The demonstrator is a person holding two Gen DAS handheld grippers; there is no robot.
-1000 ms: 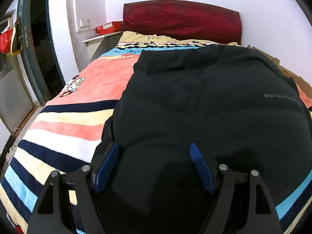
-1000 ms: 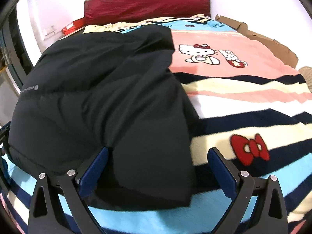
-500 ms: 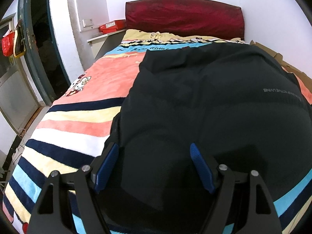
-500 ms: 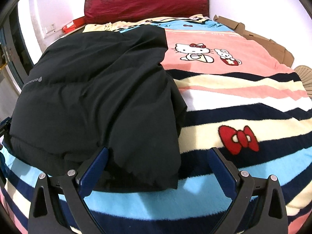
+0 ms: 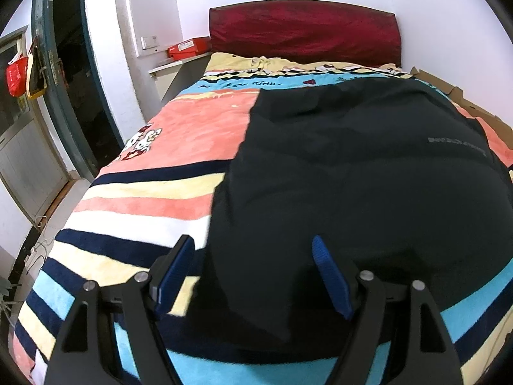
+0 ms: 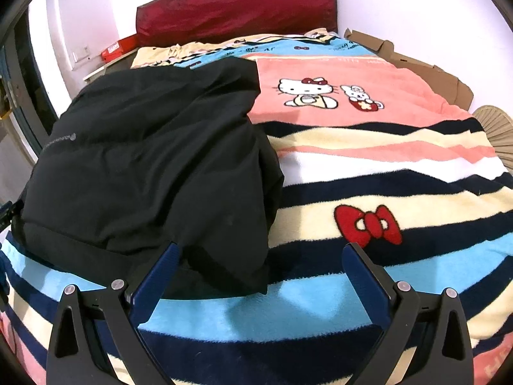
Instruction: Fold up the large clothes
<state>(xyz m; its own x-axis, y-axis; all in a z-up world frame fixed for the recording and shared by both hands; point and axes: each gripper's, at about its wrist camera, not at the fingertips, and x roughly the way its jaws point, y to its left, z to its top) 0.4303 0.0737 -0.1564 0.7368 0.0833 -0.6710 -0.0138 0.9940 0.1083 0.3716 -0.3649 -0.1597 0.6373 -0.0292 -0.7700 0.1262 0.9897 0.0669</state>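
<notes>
A large black padded jacket (image 5: 359, 186) lies folded in a thick bundle on the striped Hello Kitty blanket (image 5: 154, 199). It also shows in the right wrist view (image 6: 154, 166), on the left half of the bed. My left gripper (image 5: 253, 272) is open and empty, held just before the jacket's near left edge. My right gripper (image 6: 259, 276) is open and empty, held above the blanket's blue stripe (image 6: 288, 308) at the jacket's near right corner. Neither gripper touches the cloth.
A dark red headboard (image 5: 304, 29) stands against the white wall. A red box (image 5: 189, 46) sits on a shelf at the bed's far left. A doorway (image 5: 73, 73) opens on the left. Flattened cardboard (image 6: 413, 64) lies along the bed's right side.
Both grippers have drawn back toward the foot of the bed and away from the jacket. More blanket shows in front of the jacket. The jacket lies still.
</notes>
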